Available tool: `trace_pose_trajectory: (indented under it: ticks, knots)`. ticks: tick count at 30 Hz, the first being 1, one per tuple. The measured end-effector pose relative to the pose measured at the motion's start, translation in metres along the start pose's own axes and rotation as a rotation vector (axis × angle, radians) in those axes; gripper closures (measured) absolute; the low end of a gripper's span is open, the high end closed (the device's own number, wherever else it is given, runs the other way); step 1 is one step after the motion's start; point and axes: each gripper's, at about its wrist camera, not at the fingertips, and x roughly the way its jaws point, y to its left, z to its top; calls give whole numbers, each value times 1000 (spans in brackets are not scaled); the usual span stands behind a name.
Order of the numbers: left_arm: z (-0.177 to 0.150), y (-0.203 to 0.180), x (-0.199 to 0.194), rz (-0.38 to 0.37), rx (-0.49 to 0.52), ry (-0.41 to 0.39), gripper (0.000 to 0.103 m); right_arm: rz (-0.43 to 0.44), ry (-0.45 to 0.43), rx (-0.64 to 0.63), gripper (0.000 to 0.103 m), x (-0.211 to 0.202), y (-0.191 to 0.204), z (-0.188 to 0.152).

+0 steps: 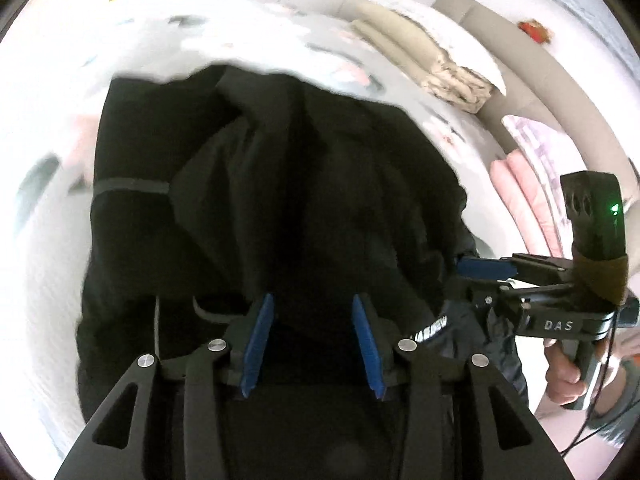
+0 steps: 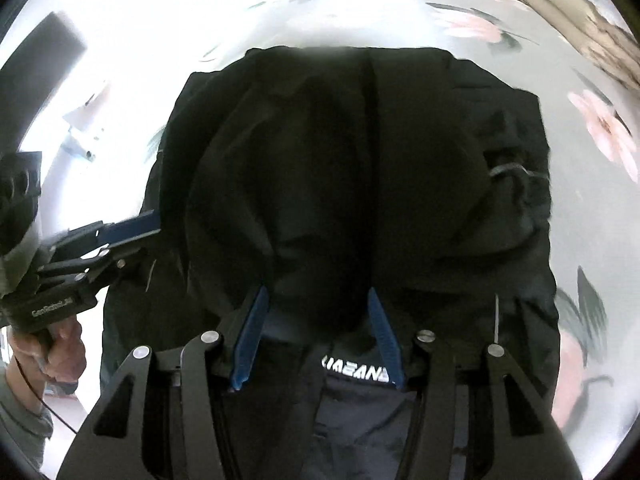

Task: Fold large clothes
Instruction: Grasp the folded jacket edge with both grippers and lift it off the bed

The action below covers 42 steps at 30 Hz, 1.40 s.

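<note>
A large black garment (image 1: 280, 200) lies bunched and partly folded on a floral bedsheet (image 1: 60, 240); it also fills the right wrist view (image 2: 360, 180). A white-lettered neck label (image 2: 356, 374) shows near the right gripper. My left gripper (image 1: 312, 304) is open, its blue pads spread just over the garment's near edge. My right gripper (image 2: 318, 296) is open over the collar area, nothing pinched between its pads. Each gripper shows in the other's view: the right one (image 1: 486, 268) at the garment's right side, the left one (image 2: 132, 228) at its left side.
Folded beige bedding (image 1: 432, 60) and a pink striped pillow (image 1: 528, 168) lie at the bed's far right by the headboard. The bedsheet (image 2: 520, 28) with pink flowers surrounds the garment. The person's hands (image 1: 564, 372) hold the handles.
</note>
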Motion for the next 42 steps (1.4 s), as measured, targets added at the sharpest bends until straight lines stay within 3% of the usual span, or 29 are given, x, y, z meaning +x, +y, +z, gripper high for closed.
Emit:
trace_pose_trajectory:
  ticks: [4, 5, 6, 8, 12, 15, 17, 20, 24, 27, 32, 38, 42]
  knots:
    - [-6, 6, 31, 39, -46, 14, 59, -17, 35, 69, 48, 38, -11, 7]
    - [-9, 13, 42, 58, -70, 34, 53, -26, 72, 103, 48, 55, -17, 6]
    - [-10, 24, 59, 66, -108, 63, 51, -6, 105, 150, 48, 71, -25, 4]
    - [-12, 36, 67, 21, -172, 29, 49, 92, 108, 293, 46, 89, -47, 0]
    - [-13, 35, 50, -21, -147, 37, 49, 93, 95, 296, 45, 77, -45, -2]
    - [-23, 42, 17, -64, -153, 37, 49, 145, 92, 335, 40, 58, -46, -16]
    - [-33, 48, -11, -25, -136, 16, 49, 174, 70, 360, 40, 36, -48, -33]
    - [-59, 67, -53, 80, -139, 10, 48, 85, 85, 347, 39, 8, -53, -62]
    - [-104, 104, -84, 171, -242, 79, 48, -31, 138, 367, 39, -19, -70, -102]
    - [-141, 130, -100, 185, -357, 117, 48, -76, 167, 431, 39, -38, -96, -131]
    - [-190, 135, -107, 212, -437, 160, 48, -157, 201, 467, 39, -52, -140, -170]
    - [-210, 118, -100, 209, -468, 199, 48, -181, 225, 453, 39, -69, -174, -205]
    - [-228, 123, -102, 183, -576, 186, 47, -169, 259, 423, 39, -76, -187, -234]
